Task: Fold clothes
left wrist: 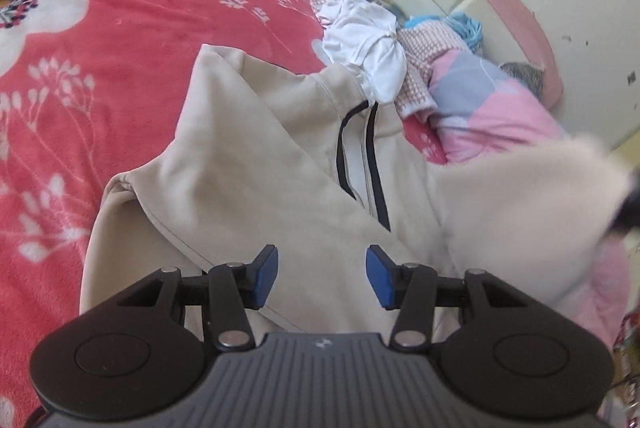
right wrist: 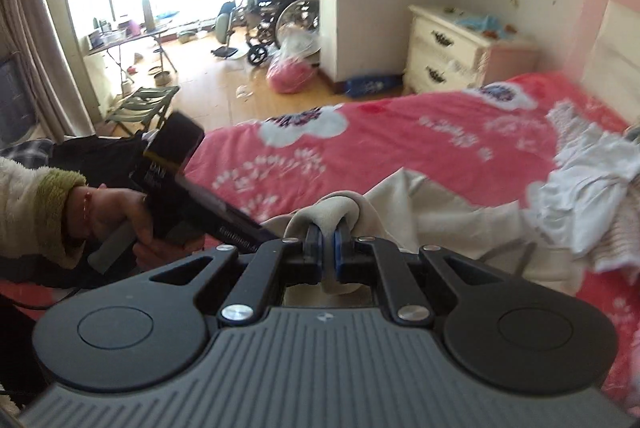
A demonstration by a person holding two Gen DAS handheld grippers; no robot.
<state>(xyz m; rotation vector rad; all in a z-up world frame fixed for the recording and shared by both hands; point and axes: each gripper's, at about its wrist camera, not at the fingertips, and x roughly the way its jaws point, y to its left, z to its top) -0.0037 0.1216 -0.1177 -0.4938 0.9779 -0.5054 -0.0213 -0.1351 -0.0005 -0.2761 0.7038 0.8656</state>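
The right gripper [right wrist: 327,244] has its two blue pads almost together, and a fold of the beige sweatshirt [right wrist: 436,216] is pinched between them; the cloth bunches over the fingertips and a bit of it hangs down behind the pads. The left gripper [left wrist: 322,276] has its jaws about half open, and nothing is between the pads; they hang just above the same sweatshirt [left wrist: 248,164], which lies under them.

The sweatshirt is spread on the bed cover [left wrist: 100,76], a red one with white flowers. In the left wrist view the collar with its dark-edged zip [left wrist: 372,164] is in the middle, one sleeve lies folded across the body on the left side, and a blurred beige part rises at the right edge of the picture.

Beside the collar, touching it, there is a heap of other clothes [left wrist: 368,40]: a white crumpled piece, a pink checked one and something light blue. Next to the heap lies a pink and grey pillow [left wrist: 492,104], against the pink headboard [left wrist: 516,8].

In the right wrist view the person's left hand [right wrist: 116,216], with a green cuff at the wrist, holds the black handle of the other gripper at the left. Behind the bed stands a cream nightstand [right wrist: 444,48], and further away a wheelchair [right wrist: 280,20] near the bright window.
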